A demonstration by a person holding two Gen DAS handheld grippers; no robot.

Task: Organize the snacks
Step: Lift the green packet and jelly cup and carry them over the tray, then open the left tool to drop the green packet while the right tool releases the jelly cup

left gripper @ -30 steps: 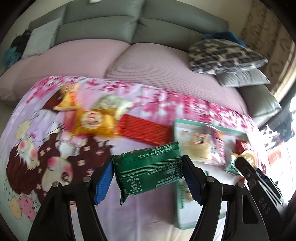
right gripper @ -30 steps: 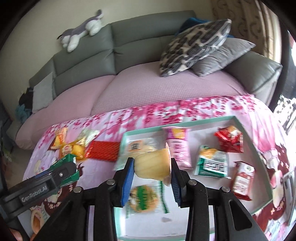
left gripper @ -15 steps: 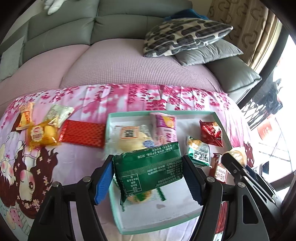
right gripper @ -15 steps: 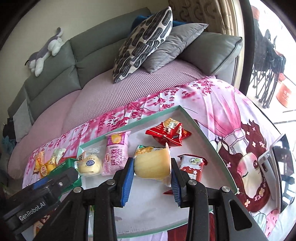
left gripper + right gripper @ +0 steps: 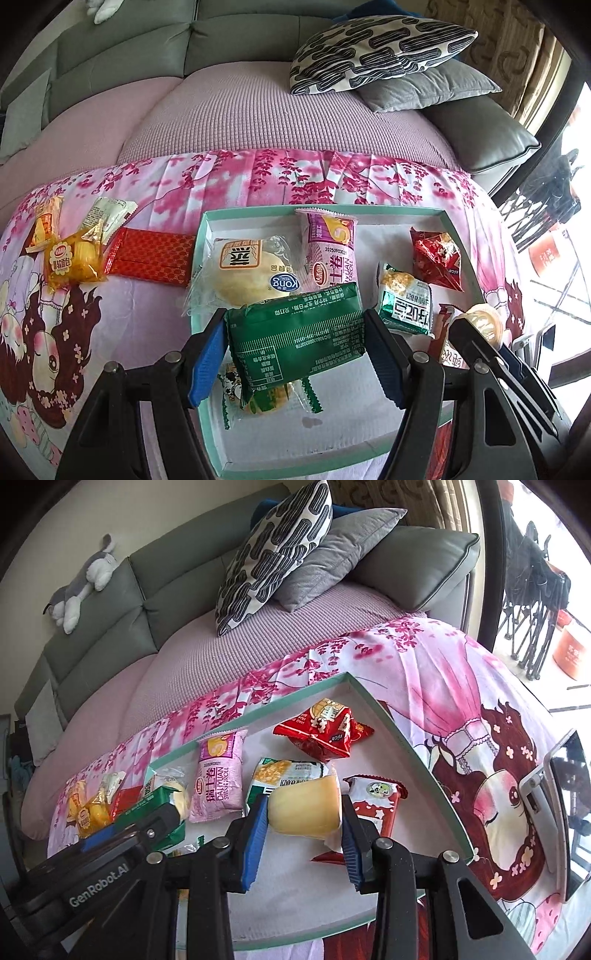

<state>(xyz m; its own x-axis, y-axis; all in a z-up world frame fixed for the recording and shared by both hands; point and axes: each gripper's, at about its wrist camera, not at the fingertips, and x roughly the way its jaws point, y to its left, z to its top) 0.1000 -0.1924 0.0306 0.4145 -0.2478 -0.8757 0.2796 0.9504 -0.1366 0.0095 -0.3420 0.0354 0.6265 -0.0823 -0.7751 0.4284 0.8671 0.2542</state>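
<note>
A grey-green sofa (image 5: 155, 587) is standing behind, its seat wearing a mauve cover (image 5: 280, 118). Patterned and grey pillows (image 5: 280, 550) are leaning together; daylight is pouring from the right.

Pink floral cloth (image 5: 258, 173) carries mint tray (image 5: 207, 236), red box (image 5: 151, 254), yellow packets (image 5: 70, 258).

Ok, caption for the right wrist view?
Right tool holds a yellow pudding cup above the teal tray of packaged snacks.

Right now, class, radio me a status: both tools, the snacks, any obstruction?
Left tool shut on green packet. Right tool shut on yellow jelly cup. Both above tray; packets crowd it.
</note>
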